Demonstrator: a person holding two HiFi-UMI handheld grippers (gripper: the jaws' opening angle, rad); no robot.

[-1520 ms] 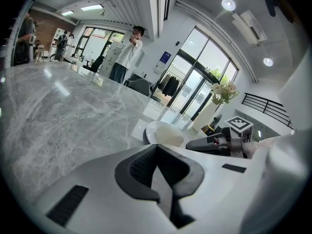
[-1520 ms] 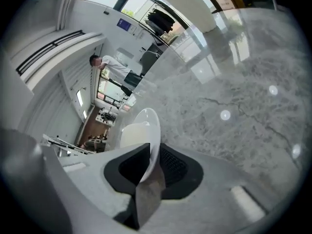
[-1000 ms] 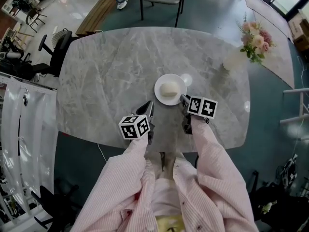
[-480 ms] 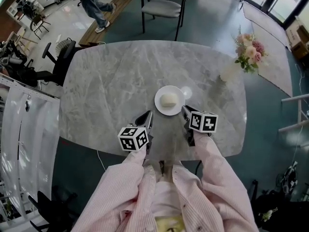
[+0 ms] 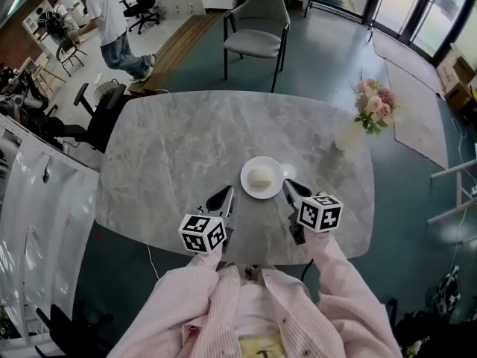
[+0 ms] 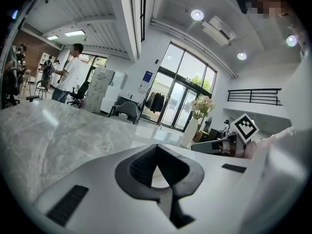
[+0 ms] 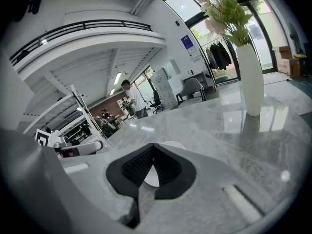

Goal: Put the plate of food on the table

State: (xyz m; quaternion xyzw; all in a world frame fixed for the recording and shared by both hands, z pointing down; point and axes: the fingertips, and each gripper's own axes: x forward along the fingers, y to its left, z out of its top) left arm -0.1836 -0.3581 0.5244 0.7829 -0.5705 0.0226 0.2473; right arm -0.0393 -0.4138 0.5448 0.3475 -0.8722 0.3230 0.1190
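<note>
A white plate (image 5: 261, 177) with a pale bun (image 5: 261, 176) on it rests on the grey marble table (image 5: 179, 148), a little nearer than its middle. My left gripper (image 5: 227, 194) lies just near-left of the plate, shut and holding nothing. My right gripper (image 5: 288, 186) sits near-right of the plate, a small gap from its rim, also shut and holding nothing. In the left gripper view the jaws (image 6: 156, 150) meet, and the right gripper's marker cube (image 6: 245, 126) shows beyond. In the right gripper view the plate's rim (image 7: 171, 144) shows just past the shut jaws (image 7: 152, 147).
A white vase of pink flowers (image 5: 370, 107) stands at the table's far right, also in the right gripper view (image 7: 251, 77). A grey chair (image 5: 257, 32) is beyond the far edge. A person (image 5: 108, 28) stands far left near office chairs.
Both grippers have drawn back toward the near table edge. The right gripper, which was against the plate's rim, now sits apart from it. The plate stays on the table.
</note>
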